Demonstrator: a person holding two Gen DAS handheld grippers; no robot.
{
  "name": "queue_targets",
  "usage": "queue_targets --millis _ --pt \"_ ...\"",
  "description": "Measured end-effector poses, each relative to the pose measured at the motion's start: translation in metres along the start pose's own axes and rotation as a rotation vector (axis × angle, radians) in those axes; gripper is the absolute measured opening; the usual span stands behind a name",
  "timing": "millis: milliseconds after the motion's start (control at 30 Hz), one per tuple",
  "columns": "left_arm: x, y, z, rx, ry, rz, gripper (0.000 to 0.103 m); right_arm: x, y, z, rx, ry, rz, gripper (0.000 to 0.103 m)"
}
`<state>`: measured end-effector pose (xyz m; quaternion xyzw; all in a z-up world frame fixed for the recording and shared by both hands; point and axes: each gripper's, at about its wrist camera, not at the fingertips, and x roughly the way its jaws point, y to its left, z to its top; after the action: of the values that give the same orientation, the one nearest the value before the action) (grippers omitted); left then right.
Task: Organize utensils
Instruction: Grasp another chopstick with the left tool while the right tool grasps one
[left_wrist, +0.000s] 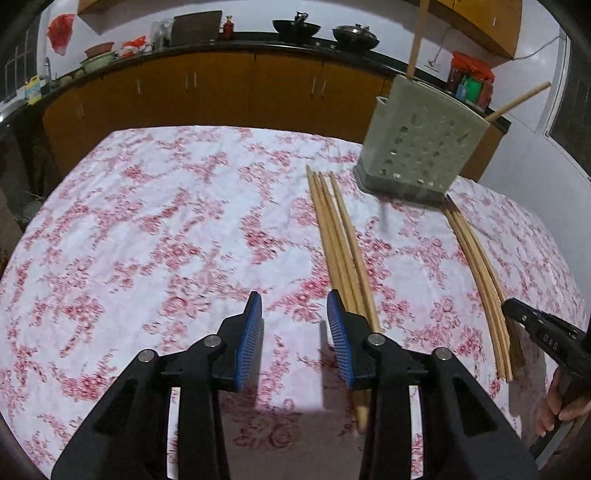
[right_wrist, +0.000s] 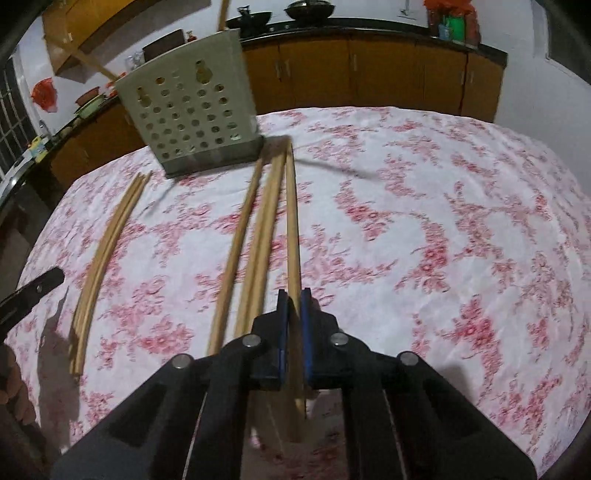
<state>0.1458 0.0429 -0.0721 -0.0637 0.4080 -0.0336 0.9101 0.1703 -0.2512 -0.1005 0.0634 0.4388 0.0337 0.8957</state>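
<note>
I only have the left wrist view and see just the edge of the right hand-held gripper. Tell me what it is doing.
Observer: The right hand-held gripper is shut on one chopstick, the rightmost of its group.
Operator: Describe the rest of that group.
Observer: Three loose chopsticks lie on the tablecloth just left of the gripped one, outside the jaws.
Operator: Now give me the holder side facing that camera.
Observer: That face of the holder has two keyhole-shaped slots near its top, among the round holes.
</note>
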Motion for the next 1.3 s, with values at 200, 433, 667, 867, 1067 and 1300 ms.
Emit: queue_targets --millis 200,433,667,867,1067,1300 --pt "0.009 -0.005 -0.007 0.003 0.041 -0.049 0.026 -0.001 -0.016 0.002 0.042 -0.007 -0.021 0.009" --pt "0.012 -0.012 -0.013 0.030 0.064 -0.071 0.023 -0.001 -0.017 0.002 0.039 -0.010 -0.028 0.009" --pt "0.013 -0.020 -0.013 0.071 0.062 -0.036 0.022 -0.001 -0.016 0.002 0.034 -0.011 -0.048 0.009" --pt "0.018 -0.026 -0.012 0.082 0.070 -0.014 0.022 -0.003 -0.012 0.000 0.013 -0.013 -0.051 0.010" --pt "0.022 -0.021 -0.008 0.069 0.064 0.012 0.008 -0.004 -0.010 -0.003 0.001 -0.020 -0.037 0.011" --pt "0.023 0.004 0.000 0.028 0.056 0.059 0.008 0.000 -0.011 0.003 -0.005 -0.024 -0.034 0.009"
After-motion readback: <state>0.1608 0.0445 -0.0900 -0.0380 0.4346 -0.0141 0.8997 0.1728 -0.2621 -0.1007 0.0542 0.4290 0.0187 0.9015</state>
